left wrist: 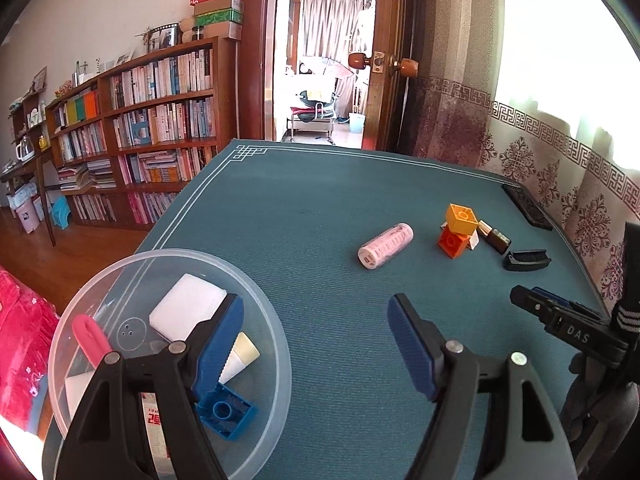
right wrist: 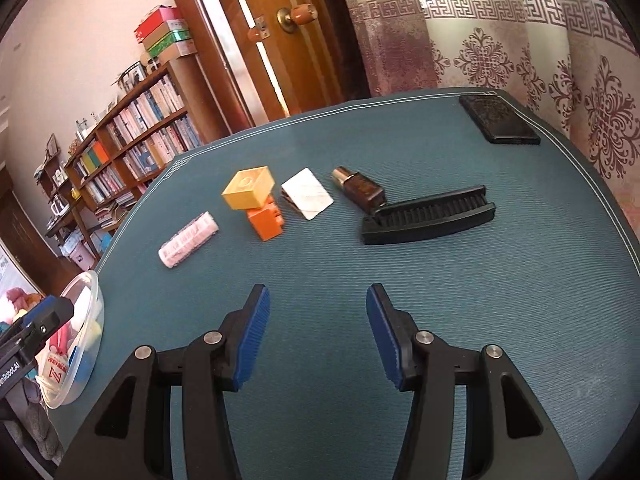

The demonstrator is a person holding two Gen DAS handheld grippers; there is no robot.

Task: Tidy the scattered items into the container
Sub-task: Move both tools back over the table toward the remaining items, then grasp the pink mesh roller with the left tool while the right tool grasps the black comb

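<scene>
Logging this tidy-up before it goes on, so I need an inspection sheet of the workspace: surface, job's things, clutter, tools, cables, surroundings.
Surface: teal mat with white border lines.
Job's things: clear tub at the mat's near left edge, already holding a blue brick, white block, pink piece and other bits. Still out: pink roller, yellow brick propped on orange brick, white card, brown bottle, black comb.
Clutter: black case at the far right edge.
Tools: left tool open, one finger over the tub; right tool open, over bare mat.
Cables: nothing seen.
Surroundings: bookshelf, open door, patterned curtain.
</scene>
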